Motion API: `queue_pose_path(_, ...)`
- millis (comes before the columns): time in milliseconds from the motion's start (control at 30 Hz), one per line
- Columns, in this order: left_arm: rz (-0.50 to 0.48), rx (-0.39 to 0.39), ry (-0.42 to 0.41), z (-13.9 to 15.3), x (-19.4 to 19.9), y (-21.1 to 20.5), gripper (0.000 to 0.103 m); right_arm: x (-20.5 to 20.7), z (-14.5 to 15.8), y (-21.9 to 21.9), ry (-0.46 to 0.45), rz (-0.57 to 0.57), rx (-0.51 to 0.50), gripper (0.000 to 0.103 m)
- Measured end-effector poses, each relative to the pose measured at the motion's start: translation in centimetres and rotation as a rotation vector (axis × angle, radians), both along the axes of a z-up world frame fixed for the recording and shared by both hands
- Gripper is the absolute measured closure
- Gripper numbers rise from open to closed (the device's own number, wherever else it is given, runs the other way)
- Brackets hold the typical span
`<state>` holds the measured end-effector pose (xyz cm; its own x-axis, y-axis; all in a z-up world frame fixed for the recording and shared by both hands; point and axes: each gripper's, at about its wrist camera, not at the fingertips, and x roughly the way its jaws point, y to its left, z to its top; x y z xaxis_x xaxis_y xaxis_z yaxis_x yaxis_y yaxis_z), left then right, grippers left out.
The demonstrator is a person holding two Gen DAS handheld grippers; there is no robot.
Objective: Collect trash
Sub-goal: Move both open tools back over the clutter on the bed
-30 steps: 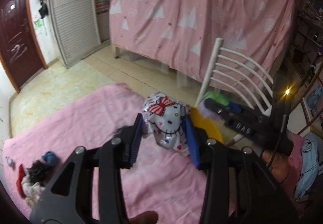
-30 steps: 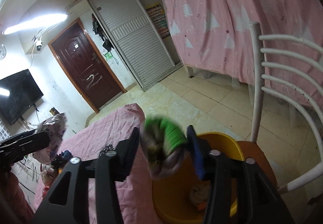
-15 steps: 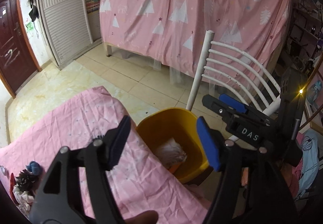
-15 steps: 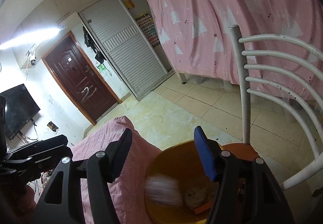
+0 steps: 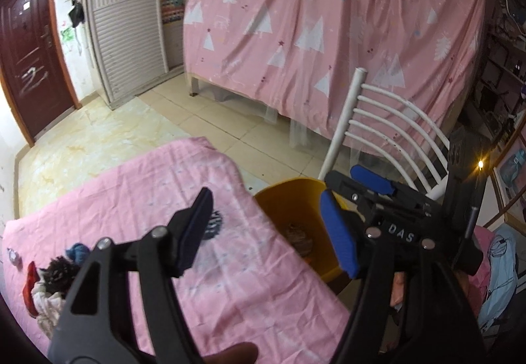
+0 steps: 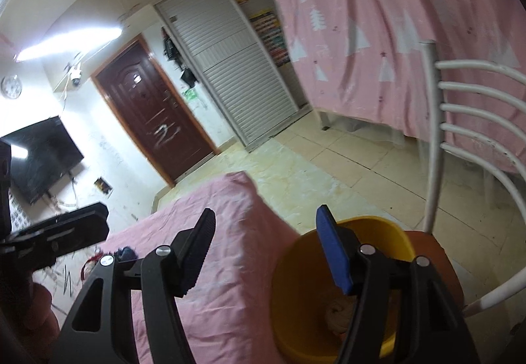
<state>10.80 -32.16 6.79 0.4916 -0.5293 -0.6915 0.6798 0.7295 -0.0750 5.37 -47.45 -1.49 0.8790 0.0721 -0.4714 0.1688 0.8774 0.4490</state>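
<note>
A yellow bin stands on a chair seat beside the pink-covered table; crumpled trash lies inside it. It also shows in the right wrist view, with a crumpled wad at the bottom. My left gripper is open and empty above the table's edge next to the bin. My right gripper is open and empty over the bin's near rim; it shows in the left wrist view. A pile of scraps lies at the table's left end.
A white slatted chair holds the bin, its back behind it. A pink curtain hangs behind. A brown door and white shutter door are at far left. A small dark patch marks the cloth.
A second ago each gripper held trash: left a patterned bag, right a green-and-grey wad. Both opened and dropped them into the bin; both have since drawn back a little.
</note>
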Motion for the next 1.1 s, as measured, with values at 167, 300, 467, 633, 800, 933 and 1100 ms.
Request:
queue_pose_path(167, 0.075, -0.005, -0.013, 0.3, 1.1, 3.9, 0.038, 1.4, 0.6, 3.1, 0.003, 0.051, -0.020, 0.045)
queue_pose_path(300, 0.138, -0.012, -0.023, 0.4, 1.9, 8.0, 0.038, 3.3, 0.6, 5.6, 0.031, 0.099, -0.032, 0.045)
queue_pose_path(467, 0.214, -0.019, -0.035, 0.7, 2.8, 12.7, 0.038, 5.0, 1.0, 9.1, 0.046, 0.163, -0.064, 0.045)
queue_pose_path(633, 0.295, -0.027, -0.049, 1.1, 3.6, 18.2, 0.037, 7.0, 1.3, 13.5, 0.065, 0.240, -0.105, 0.045)
queue_pose_path(800, 0.370, -0.046, -0.053, 1.1, 4.3, 22.8, 0.033, 8.5, 1.0, 17.5, 0.091, 0.318, -0.131, 0.045)
queue_pose_path(933, 0.425, -0.043, -0.042, 0.5, 4.8, 26.0, 0.033, 9.5, 0.6, 20.5, 0.110, 0.385, -0.151, 0.045)
queue_pose_path(1100, 0.462, -0.022, 0.002, -1.4, 5.6, 28.2, 0.033, 10.2, -0.2, 23.9, 0.136, 0.473, -0.177, 0.045)
